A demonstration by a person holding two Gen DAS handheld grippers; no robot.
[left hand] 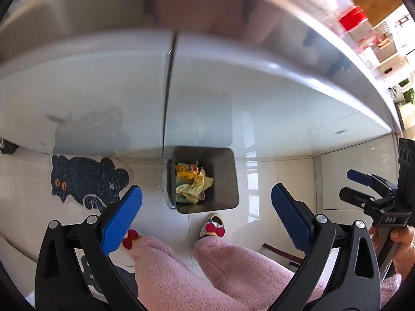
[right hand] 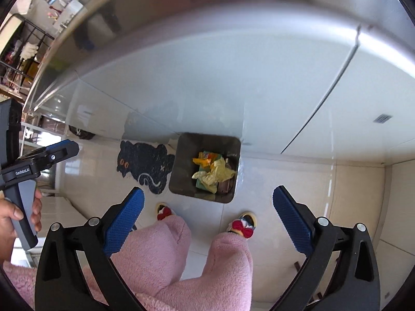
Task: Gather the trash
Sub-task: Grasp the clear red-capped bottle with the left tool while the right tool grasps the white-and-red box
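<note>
Black cat mat [left hand: 85, 178] at left on white tile floor, beside grey bin [left hand: 228, 178] w/ yellow wrappers [left hand: 194, 186] inside. Left gripper [left hand: 206, 202] & right gripper [right hand: 207, 202] both spread wide, empty, above pink-trousered legs [left hand: 228, 264].

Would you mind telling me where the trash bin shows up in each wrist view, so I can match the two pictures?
Left wrist: the trash bin stands just below centre, between the open fingers, against the cabinet.
Right wrist: the trash bin sits at centre, slightly left of the midpoint.
Shared landmark: the black cat mat, on the floor left of the bin in both.
</note>
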